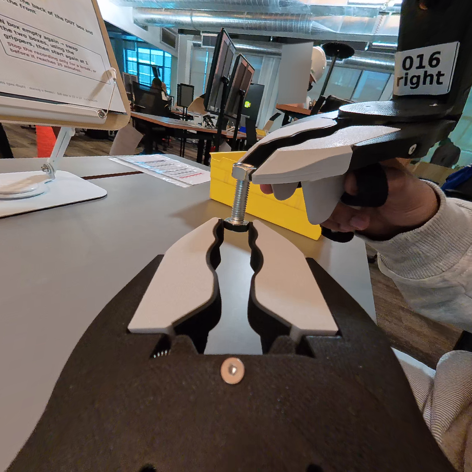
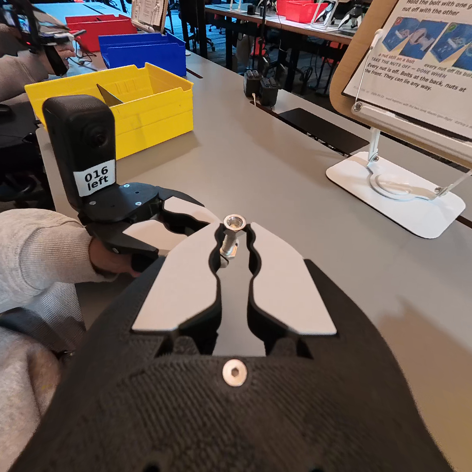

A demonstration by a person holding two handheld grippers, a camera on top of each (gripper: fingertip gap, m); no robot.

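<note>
A silver bolt (image 1: 240,199) stands upright above the grey table (image 1: 102,255). My left gripper (image 1: 236,226) is shut on the nut (image 1: 236,224) at the bolt's lower end. My right gripper (image 1: 246,168) comes in from the right and is shut on the bolt's hex head (image 1: 241,170). In the right wrist view my right gripper (image 2: 233,227) clamps the bolt head (image 2: 234,222), and the nut (image 2: 229,251) shows below it on the shaft. The left gripper's fingers (image 2: 184,207) reach in from the left, their tips hidden under my right finger.
A yellow bin (image 2: 153,120) with a divider stands behind the grippers; it also shows in the left wrist view (image 1: 268,204). Blue (image 2: 143,53) and red (image 2: 99,28) bins lie beyond. A white document stand (image 2: 396,194) holds an instruction sheet. A laminated sheet (image 1: 163,168) lies on the table.
</note>
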